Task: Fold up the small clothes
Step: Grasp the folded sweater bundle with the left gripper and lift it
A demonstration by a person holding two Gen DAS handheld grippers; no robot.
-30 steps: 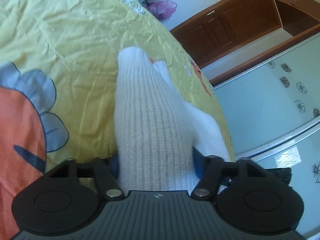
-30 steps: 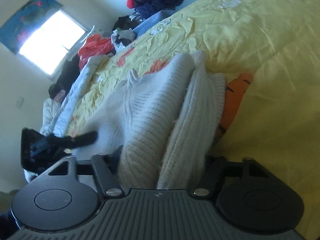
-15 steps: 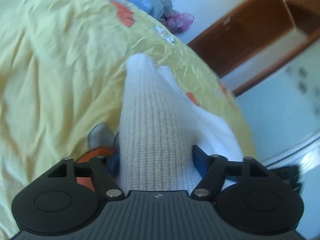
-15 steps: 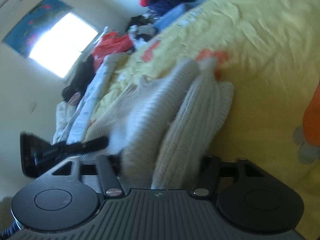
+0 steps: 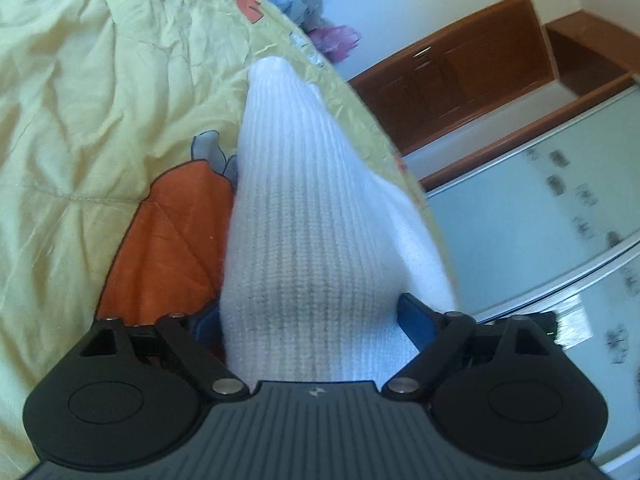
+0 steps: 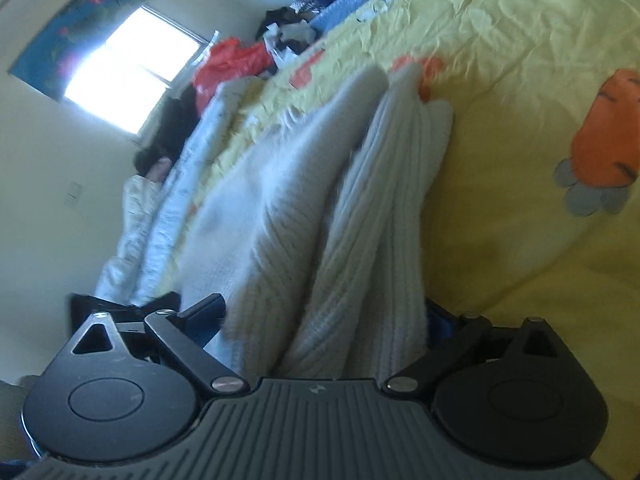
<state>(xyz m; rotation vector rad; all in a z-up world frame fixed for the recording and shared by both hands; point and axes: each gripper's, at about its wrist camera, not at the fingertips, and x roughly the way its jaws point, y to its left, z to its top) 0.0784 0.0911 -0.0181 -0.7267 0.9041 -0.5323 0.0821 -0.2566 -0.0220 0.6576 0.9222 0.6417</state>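
A white ribbed knit garment (image 5: 304, 216) hangs from both grippers above a yellow bedspread (image 5: 80, 92). My left gripper (image 5: 310, 320) is shut on one bunched edge of it; the cloth hides the fingertips. In the right wrist view the same garment (image 6: 320, 216) falls in two thick folds towards the bed. My right gripper (image 6: 324, 320) is shut on those folds. The left gripper shows there as a dark shape (image 6: 108, 308) at the garment's other end.
The bedspread has orange carrot prints (image 6: 604, 136). A pile of red, blue and dark clothes (image 6: 280, 40) lies at the far end of the bed. A white rolled quilt (image 6: 160, 216) lies along the window side. A wooden cabinet (image 5: 472, 80) and glass wardrobe doors (image 5: 560, 220) stand beyond the bed's edge.
Both grippers have carried the garment across the bedspread; the carrot prints have shifted in both views. Both stay shut on the garment.
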